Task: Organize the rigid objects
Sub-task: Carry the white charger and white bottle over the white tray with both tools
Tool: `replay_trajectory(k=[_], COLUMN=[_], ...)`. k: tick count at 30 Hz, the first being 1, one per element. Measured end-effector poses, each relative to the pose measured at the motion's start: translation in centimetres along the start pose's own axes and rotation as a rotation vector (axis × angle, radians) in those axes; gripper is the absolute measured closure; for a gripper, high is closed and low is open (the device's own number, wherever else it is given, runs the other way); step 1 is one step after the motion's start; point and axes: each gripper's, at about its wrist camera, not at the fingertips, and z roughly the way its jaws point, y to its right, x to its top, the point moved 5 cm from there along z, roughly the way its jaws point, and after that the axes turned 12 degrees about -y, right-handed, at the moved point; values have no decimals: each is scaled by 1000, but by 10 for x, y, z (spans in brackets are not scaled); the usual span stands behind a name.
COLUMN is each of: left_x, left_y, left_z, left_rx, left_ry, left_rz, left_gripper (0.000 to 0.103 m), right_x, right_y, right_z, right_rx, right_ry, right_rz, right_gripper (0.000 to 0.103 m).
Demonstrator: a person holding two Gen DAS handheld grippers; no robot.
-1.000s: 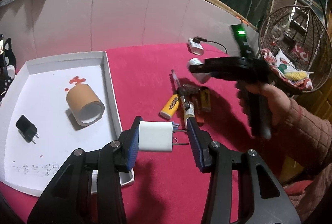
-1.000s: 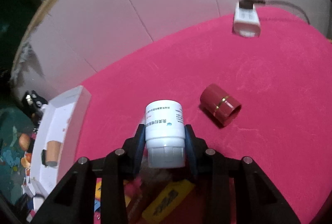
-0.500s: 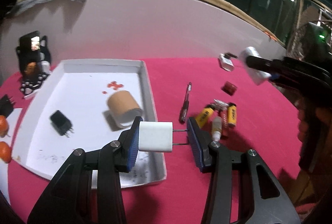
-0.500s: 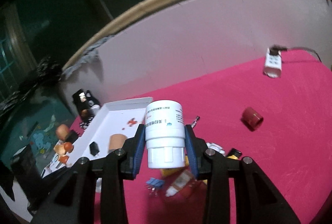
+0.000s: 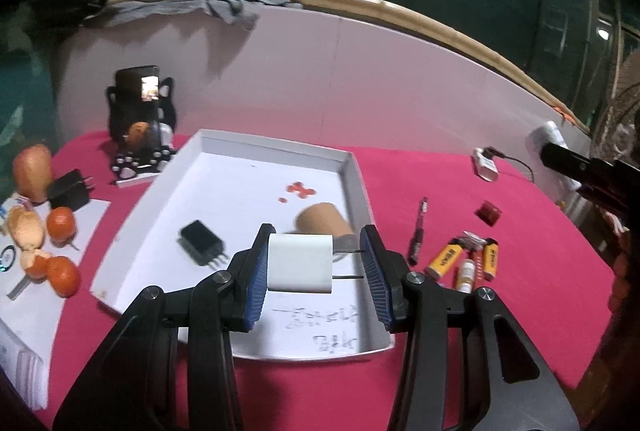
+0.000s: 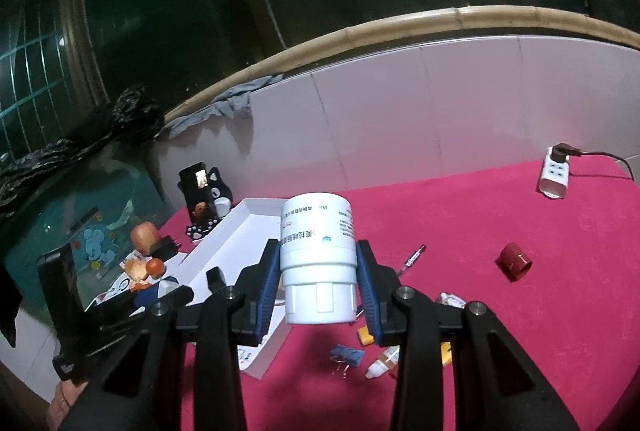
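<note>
My left gripper (image 5: 314, 263) is shut on a white charger plug (image 5: 300, 263): its body rests against the left pad and its two prongs reach the right pad. It hangs above the near part of the white tray (image 5: 352, 167), which holds a black charger (image 5: 200, 241) and a brown tape roll (image 5: 324, 221). My right gripper (image 6: 318, 271) is shut on a white pill bottle (image 6: 318, 259), held upside down over the red table, right of the tray (image 6: 256, 207). That bottle (image 5: 544, 135) also shows at the right edge of the left wrist view.
Right of the tray lie a pen (image 5: 418, 235), yellow lighters (image 5: 444, 259), a small dropper bottle (image 5: 466, 273), a red cap (image 5: 489, 212) and a blue clip (image 6: 347, 355). A power strip (image 5: 486, 165) sits by the white back wall. A phone stand (image 5: 140, 99), fruit (image 5: 60, 223) and a black adapter (image 5: 70, 187) lie left of the tray.
Both grippers rose and swung left toward the tray, keeping their grips. The tray now lies under the left gripper, and the right view takes in the whole table.
</note>
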Motion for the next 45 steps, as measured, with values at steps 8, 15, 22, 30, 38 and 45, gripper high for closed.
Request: replay_trajectory(k=[8,15,22,30,38,45], left_x=[3,15,36,58,66,67], left_y=[-27,-61,-87,-94,-102,-108], left_z=[-9,-24,-25,-2,25,51], left_rx=[75,143,175,203,226,227], left_ry=[23,63,67,33,-19,-67], left_rz=[-29,-77,-109,-90,-103,-128], left_gripper=[60,60,60,60,60,60], right_x=[3,14,27,27,20,4], right_y=[-25,-42,-59,-79,-98,-114], right_z=[7,14,31,57,88,116], right_rx=[11,31,50,59,73,81], right_ry=[-13,-22,-50,-95,-161,-237], right_rz=[-70,-111,-140,-166,-191,-219], right_gripper=[67,67,66,67,67,66])
